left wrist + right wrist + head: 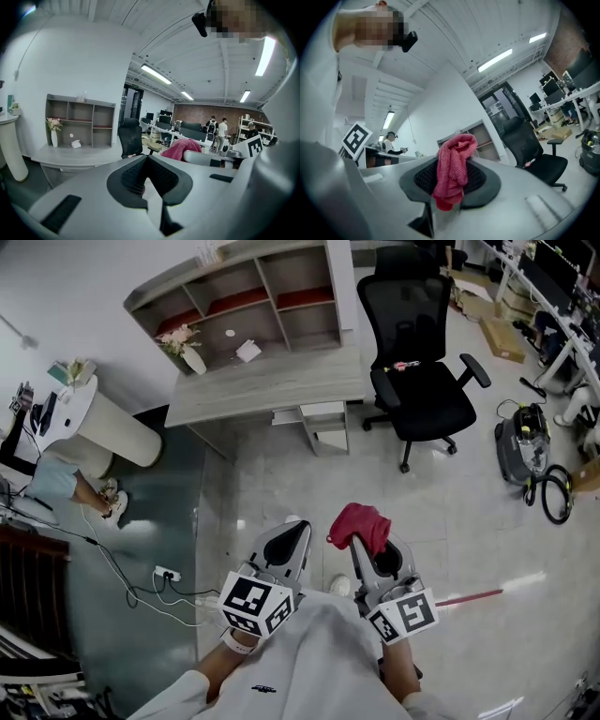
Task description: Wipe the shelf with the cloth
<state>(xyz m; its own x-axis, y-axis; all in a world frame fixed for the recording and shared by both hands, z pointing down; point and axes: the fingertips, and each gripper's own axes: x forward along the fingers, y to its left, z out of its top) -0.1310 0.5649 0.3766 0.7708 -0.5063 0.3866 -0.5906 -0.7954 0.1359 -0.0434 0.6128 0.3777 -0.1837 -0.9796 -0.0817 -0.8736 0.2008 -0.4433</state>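
The cloth (452,168) is a red terry thing, fuzzy and looped like a small hand towel. It's wadded into a lump and pinched in the right tool (373,551), whose jaws are closed on the middle of the bunch. A fat fold sticks out past the tips and a tail hangs down over the ribbed black pads. The left tool (147,159) is closed too, tips together, with nothing in it as far as I can see.

The shelf (253,306) is well away across the tiled floor, so I'd say this is the walk-up and no wiping has started. If it were me, I'd keep that squeeze firm on the way over, since terry is squashy and could slip out. Then I'd lead with the loose fold, not the hard tips, so fabric is what meets the boards. Long flat strokes along each cubby, working from the back out.

The shelf is a boxy open unit in pale grey wood-grain laminate, square compartments, with some reddish boards inside. It sits on the back of a matching bench (272,381) with a flat matte top.

Watch the slim white vase of pink flowers (187,348) at the left end. It looks tippy, so the free left tool could steady it. There's also a small white object (248,351) on the bench in front of the middle cubby; can't tell what it is. A black mesh office chair (422,381) is parked just right of the bench.
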